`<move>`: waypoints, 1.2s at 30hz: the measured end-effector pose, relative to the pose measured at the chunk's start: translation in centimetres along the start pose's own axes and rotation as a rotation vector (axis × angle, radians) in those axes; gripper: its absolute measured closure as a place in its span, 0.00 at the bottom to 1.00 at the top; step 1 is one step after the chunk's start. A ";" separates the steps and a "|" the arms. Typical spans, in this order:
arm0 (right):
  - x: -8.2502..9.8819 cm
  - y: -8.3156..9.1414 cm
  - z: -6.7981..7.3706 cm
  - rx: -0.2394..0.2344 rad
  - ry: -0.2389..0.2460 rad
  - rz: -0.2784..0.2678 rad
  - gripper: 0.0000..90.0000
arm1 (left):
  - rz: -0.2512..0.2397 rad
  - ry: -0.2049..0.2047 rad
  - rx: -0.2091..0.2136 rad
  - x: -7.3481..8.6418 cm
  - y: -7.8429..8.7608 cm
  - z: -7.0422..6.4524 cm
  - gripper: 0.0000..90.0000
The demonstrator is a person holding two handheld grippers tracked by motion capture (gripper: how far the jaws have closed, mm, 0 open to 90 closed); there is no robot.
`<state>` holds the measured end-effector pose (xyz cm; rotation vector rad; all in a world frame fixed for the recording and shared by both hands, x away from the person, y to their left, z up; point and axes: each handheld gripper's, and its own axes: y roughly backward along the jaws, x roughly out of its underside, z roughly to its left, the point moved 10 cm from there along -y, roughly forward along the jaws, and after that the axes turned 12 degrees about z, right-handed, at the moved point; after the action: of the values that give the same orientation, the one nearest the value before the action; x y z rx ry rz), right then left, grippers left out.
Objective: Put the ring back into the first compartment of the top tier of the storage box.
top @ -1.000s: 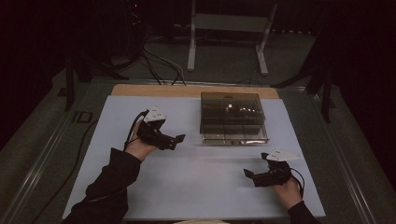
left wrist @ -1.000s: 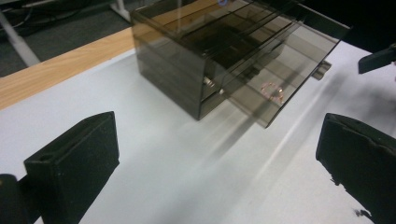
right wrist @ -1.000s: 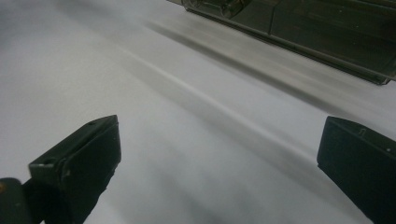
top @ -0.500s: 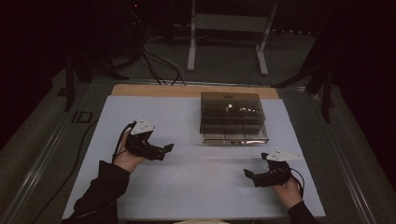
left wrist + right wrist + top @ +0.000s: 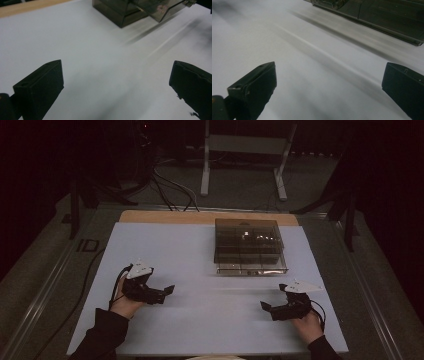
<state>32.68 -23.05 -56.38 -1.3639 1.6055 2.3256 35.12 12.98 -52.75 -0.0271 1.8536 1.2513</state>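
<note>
Box (image 5: pixel 248 245) long axis L-R across table; both grippers empty.

Bare white table top (image 5: pixel 210 315) between both grippers; sole obstacle, smoky compartment box (image 5: pixel 248 245) at back.

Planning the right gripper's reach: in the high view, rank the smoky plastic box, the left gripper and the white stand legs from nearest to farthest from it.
From the right gripper:
1. Smoky plastic box, just ahead on the table.
2. Left gripper, across the table's near side.
3. White stand legs, on the floor beyond the table.

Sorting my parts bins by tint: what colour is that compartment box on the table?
Smoky, see-through dark grey; the compartment box shows best in the high view.
</note>
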 end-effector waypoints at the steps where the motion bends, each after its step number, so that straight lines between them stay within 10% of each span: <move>1: 0.0 0.0 0.0 0.002 0.002 0.001 0.00 | 0.001 0.004 0.002 0.2 0.0 0.0 0.01; 36: 0.0 0.0 0.0 0.004 0.006 0.002 0.00 | 0.031 0.049 -0.053 6.7 1.0 0.7 0.01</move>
<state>32.68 -23.06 -56.36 -1.3711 1.6124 2.3202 30.97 16.82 -56.56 -0.0591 1.8686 1.3315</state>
